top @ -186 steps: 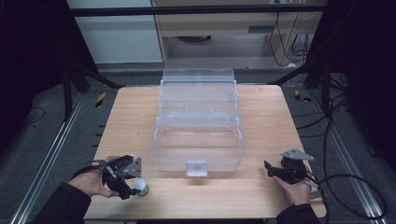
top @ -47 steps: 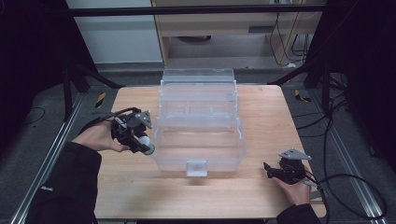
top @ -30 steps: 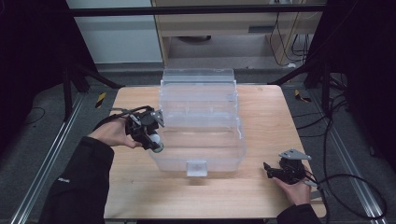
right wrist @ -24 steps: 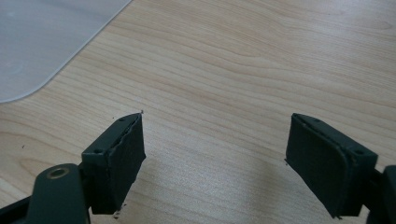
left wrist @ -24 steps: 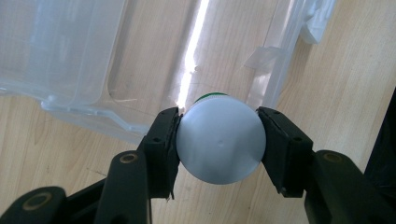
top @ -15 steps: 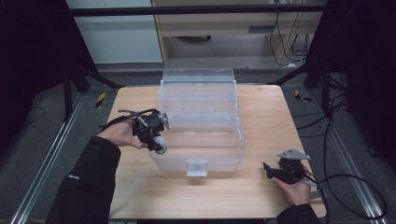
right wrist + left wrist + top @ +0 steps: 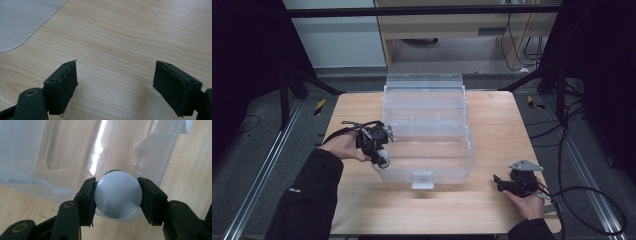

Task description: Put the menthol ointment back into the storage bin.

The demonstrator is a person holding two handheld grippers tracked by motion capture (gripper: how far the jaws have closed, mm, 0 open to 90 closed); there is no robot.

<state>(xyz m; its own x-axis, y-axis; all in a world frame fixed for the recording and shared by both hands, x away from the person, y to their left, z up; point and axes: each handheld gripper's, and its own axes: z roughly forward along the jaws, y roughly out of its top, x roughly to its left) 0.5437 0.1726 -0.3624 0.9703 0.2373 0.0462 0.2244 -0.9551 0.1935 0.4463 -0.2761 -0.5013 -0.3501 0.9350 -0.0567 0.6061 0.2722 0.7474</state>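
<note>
We carry a round white piece to the clear bin, and the grip looks thin

Our left claw (image 7: 117,195) is clamped on a smooth white domed cap-like object with a sliver of green behind it (image 7: 118,195), held at the near left corner of the clear plastic storage bin (image 7: 427,130), right at its rim as far as the high view shows. The pads touch only the curved sides, so we judge the piece could squirt out if we squeeze harder or knock the bin wall, and then roll across the light wooden worktop (image 7: 492,210). A release short of the rim would drop it outside. Our right claw (image 7: 115,85) rests well apart from the bin on the worktop, jaws spread and empty, too far away to catch a slip.
</note>
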